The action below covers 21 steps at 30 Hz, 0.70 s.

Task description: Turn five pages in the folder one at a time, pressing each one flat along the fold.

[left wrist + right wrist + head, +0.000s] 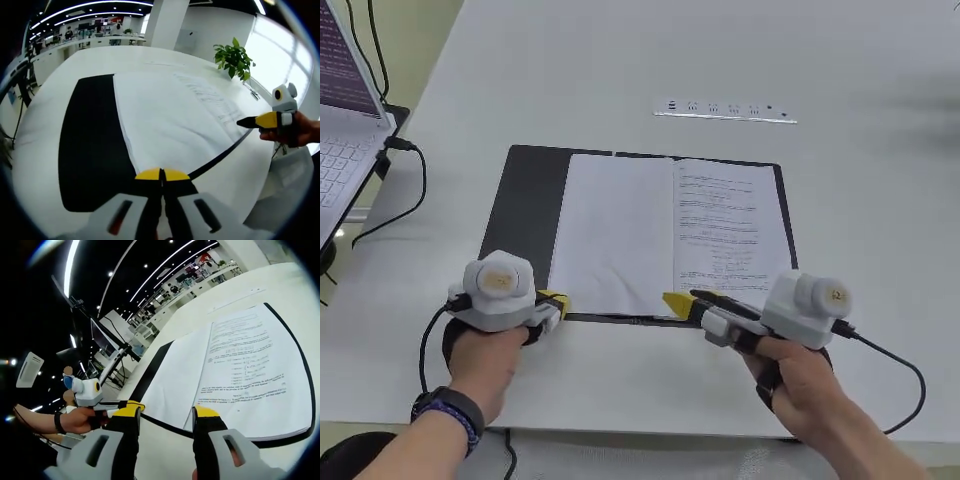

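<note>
The folder [525,210] lies open on the white table, black cover down. A blank page [615,230] lies on its left and a printed page [725,225] on its right. My left gripper [555,302] rests at the folder's front edge by the blank page's lower left corner. Its yellow tips [161,174] are shut with nothing between them, over the black cover [90,150]. My right gripper [680,303] sits at the front edge near the fold. It is open [167,412], with the printed page [250,370] ahead of it and nothing held.
A laptop [340,110] with a black cable [405,200] stands at the table's left edge. A flush power strip [725,110] lies behind the folder. A potted plant [232,57] stands far off. The table's front edge runs just below both hands.
</note>
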Motion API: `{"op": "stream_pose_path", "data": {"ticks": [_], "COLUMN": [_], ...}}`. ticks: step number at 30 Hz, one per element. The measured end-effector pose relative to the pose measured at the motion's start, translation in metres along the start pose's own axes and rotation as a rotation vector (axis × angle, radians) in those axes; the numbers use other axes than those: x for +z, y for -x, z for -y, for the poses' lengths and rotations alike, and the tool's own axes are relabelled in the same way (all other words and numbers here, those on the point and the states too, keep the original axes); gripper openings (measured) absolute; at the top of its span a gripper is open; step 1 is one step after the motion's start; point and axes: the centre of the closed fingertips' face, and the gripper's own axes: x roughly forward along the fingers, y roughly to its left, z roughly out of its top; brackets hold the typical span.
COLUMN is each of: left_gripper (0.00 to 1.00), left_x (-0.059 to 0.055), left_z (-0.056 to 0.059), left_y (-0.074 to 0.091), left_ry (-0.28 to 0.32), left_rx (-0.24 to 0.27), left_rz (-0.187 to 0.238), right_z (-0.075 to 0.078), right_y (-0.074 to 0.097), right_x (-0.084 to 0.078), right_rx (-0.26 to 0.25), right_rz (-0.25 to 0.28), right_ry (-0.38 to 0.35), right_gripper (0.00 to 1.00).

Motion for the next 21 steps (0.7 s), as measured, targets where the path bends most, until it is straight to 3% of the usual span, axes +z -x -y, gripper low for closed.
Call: {"op": "stream_pose_path", "data": {"ticks": [10,14,21], "left_gripper": [0.0,0.0,0.0], "left_x": [0.002,0.002,0.003], "left_z": [0.005,0.005,0.005], "left_y": [0.005,0.005,0.004], "left_ry": [-0.012,0.008,0.017], "left_rx": [0.004,0.001,-0.005], "left_rz": [0.015,0.03,0.017], "right_z": [-0.004,0.001,0.008], "right_y": [-0.008,-0.012,-0.026], "right_x": [-0.001,0.002,0.013], "right_rx": [0.017,0.013,0.014], "right_rz": [-0.023,-0.025,-0.016], "right_ry": [0.027,0.032,0.033], "right_gripper": [0.38,0.37,0.34]}}
